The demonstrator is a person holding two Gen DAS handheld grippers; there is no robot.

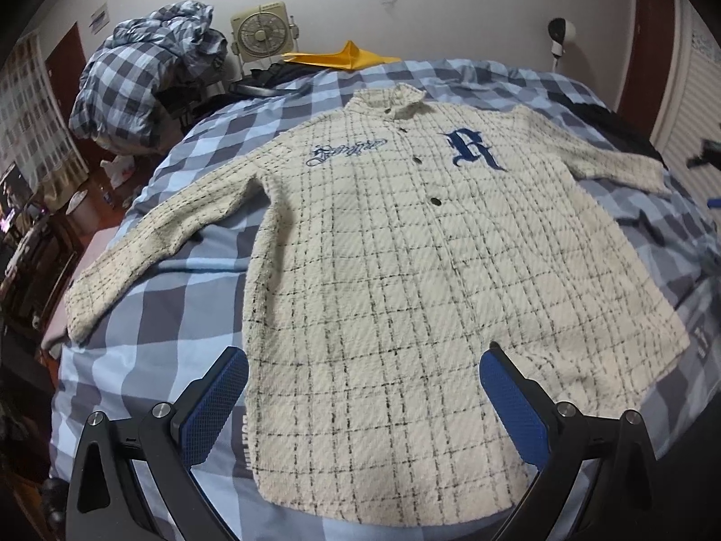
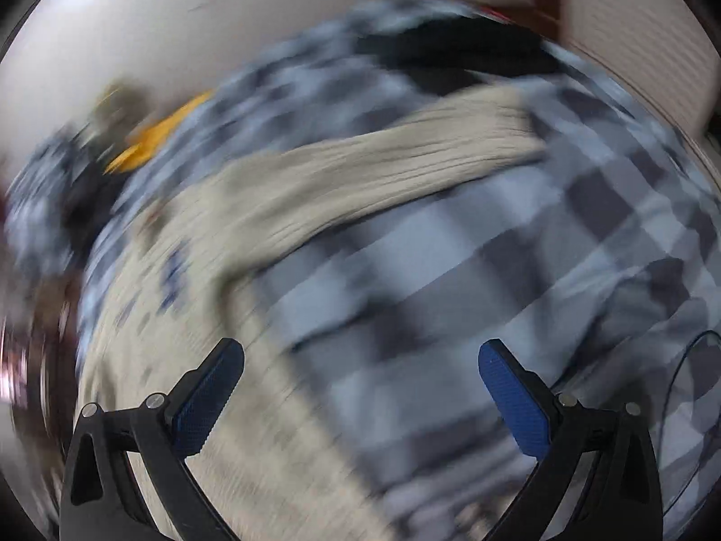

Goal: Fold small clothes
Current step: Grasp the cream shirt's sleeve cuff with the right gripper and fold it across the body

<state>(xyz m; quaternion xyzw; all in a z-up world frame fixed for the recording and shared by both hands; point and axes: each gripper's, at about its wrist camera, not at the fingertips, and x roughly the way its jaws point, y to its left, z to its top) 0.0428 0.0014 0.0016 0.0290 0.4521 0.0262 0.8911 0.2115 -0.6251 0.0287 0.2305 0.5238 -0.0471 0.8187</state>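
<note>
**Cream jacket laid flat, nothing grabbed yet: here's what worries me**

Bedroom setup: blue-and-grey checked bedsheet (image 1: 189,279) is my work surface, with a crumpled plaid duvet (image 1: 148,67) heaped at the far left corner, a box fan (image 1: 259,36) against the wall and something yellow (image 1: 347,56) beside it.

Starting at my tools. My left gripper (image 1: 364,394) is spread wide with nothing between its blue pads (image 1: 214,410), hovering over the hem of the jacket (image 1: 405,248). My right gripper (image 2: 360,387) is likewise wide apart and empty, above bare sheet beside the jacket's right sleeve (image 2: 383,171). That view is badly smeared, so I can't judge how close it is to anything.

The jacket lies front-up and buttoned, collar away from me, both sleeves spread out. The left sleeve (image 1: 148,261) reaches close to the mattress edge.

What I reckon could go wrong:
- The fabric looks thick and fuzzy, so a shallow pinch may slip off, or catch only the top layer.
- A deep pinch may grab the sheet too and drag it along.
- With the right view this blurry, aiming at the cuff is guesswork.
- Pulling the left sleeve carelessly could tip it off the bed.
</note>
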